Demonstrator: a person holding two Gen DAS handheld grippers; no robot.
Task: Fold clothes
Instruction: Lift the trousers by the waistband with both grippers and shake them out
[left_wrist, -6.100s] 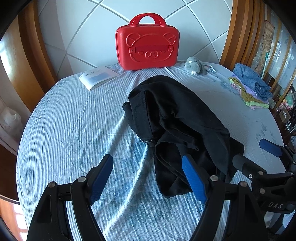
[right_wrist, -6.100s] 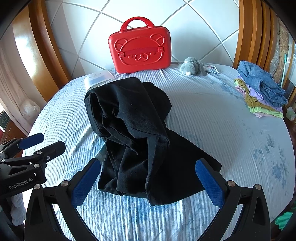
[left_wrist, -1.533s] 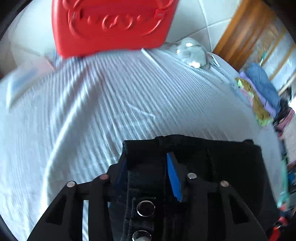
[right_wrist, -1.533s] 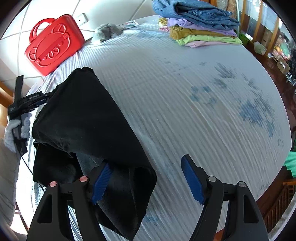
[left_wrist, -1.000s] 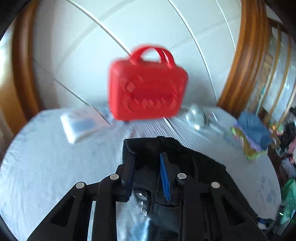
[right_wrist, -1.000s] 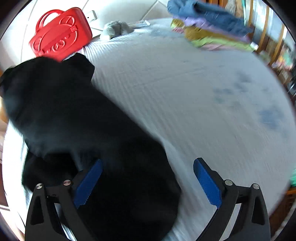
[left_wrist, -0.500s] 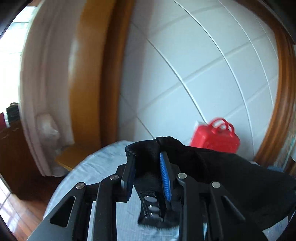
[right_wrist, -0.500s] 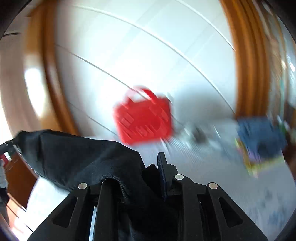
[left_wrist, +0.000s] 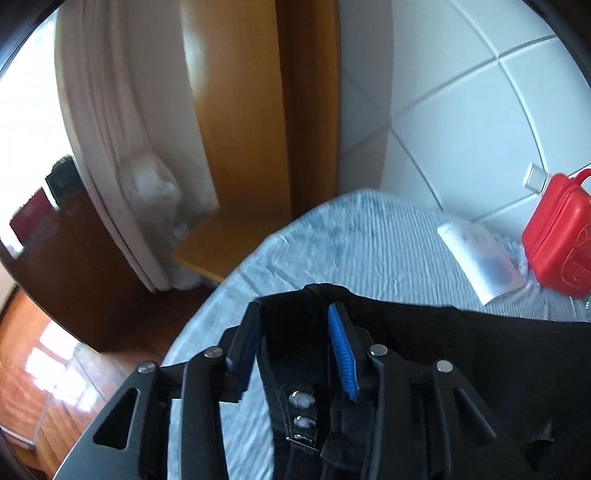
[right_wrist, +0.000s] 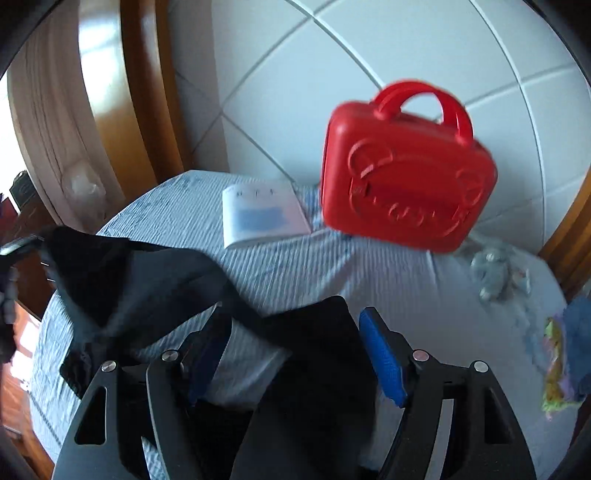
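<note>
Now we note the black trousers (left_wrist: 461, 350) hang slack between both tools above the striped bench (left_wrist: 369, 251): soft, limp cloth with a fair weight, thick at the waistband where the metal snaps (left_wrist: 301, 400) sit. We judge the band the firmest place to take hold; the thinner cloth would slip and bunch. Left tool (left_wrist: 295, 350): jaws have just been opening, now parted, band between them but the pads seem clear of it. Right tool (right_wrist: 295, 354): jaws have just been opening, now wide, a fold of the trousers (right_wrist: 314, 350) draped between them, unpinched. Far off stand a red case (right_wrist: 406, 177) and a white booklet (right_wrist: 262, 214).
</note>
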